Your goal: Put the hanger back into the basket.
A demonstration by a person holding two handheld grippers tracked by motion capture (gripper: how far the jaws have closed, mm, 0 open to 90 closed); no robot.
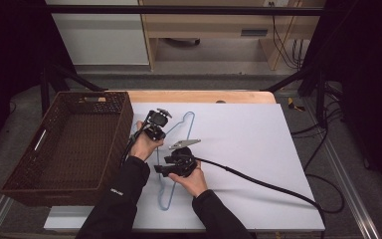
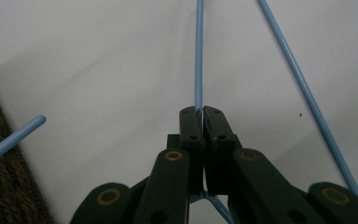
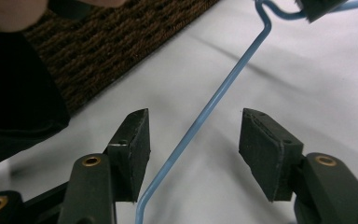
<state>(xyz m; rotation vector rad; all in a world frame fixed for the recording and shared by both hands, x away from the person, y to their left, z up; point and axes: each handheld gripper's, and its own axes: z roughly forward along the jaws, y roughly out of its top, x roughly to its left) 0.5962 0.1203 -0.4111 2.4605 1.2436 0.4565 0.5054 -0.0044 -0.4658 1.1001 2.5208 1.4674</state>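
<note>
Your left gripper (image 2: 200,114) has its fingers clamped on the blue wire hanger (image 1: 186,127) lying on the desk (image 1: 258,144). Your right gripper (image 3: 193,149) straddles another wire run, fingers half open, not touching. It looks light, springy and slippery: grip straight sections.

I see a thin light-blue wire hanger (image 1: 179,149) lying flat on the white sheet covering the table, left of centre, just right of the basket. Its hook points far and its wide end near.
</note>
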